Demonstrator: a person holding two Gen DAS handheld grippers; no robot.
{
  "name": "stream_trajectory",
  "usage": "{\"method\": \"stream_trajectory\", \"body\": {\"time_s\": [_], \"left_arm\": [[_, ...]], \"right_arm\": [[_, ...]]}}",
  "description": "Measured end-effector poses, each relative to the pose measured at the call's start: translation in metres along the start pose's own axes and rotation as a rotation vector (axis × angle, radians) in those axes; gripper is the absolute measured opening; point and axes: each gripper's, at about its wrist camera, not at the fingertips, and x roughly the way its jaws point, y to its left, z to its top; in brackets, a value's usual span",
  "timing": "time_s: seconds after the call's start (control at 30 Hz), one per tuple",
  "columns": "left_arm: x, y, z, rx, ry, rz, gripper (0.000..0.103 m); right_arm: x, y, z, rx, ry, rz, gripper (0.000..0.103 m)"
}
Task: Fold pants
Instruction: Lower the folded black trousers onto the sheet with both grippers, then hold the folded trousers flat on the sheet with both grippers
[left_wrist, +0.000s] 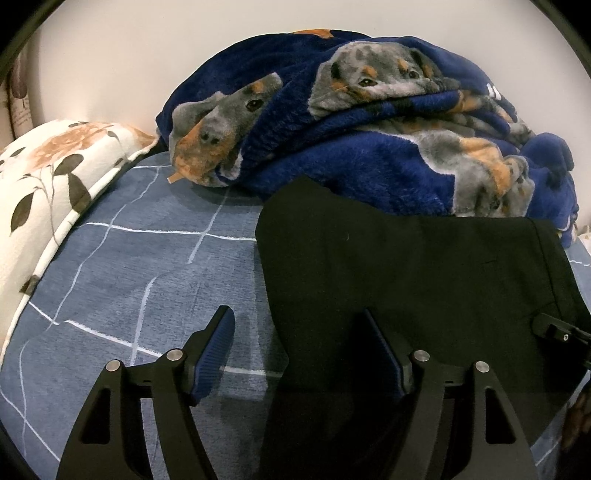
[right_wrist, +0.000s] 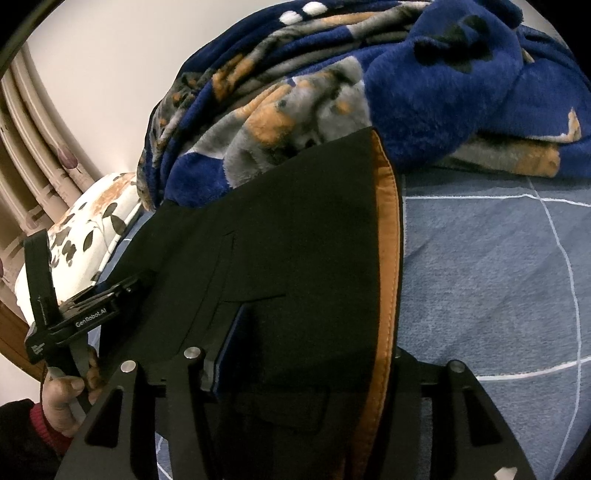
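"GenRobot.AI" lettering on left gripper (left_wrist: 299, 332), jaws spread over pants (left_wrist: 406, 266); right gripper (right_wrist: 314, 332) state unclear.

Blue checked bedsheet (left_wrist: 147, 266); plush dog-print blanket (left_wrist: 369, 147); pale wall (left_wrist: 129, 55).

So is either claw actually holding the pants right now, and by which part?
Neither, by the look of it. The left claw is open over the pants' left edge. The right claw is open too, its fingers astride the orange-lined edge.

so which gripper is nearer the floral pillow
Left. The left gripper sits at the pants' pillow-side edge; the right gripper works their far side from the floral pillow.
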Motion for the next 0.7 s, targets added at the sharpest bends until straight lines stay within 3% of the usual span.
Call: {"method": "stream_trajectory", "body": {"time_s": [0.7], "left_arm": [[-0.0007, -0.0014, -0.0007, 0.006, -0.003, 0.011, 0.074]], "right_arm": [[0.0016, 0.0021, 0.0016, -0.015, 0.001, -0.020, 0.053]]}}
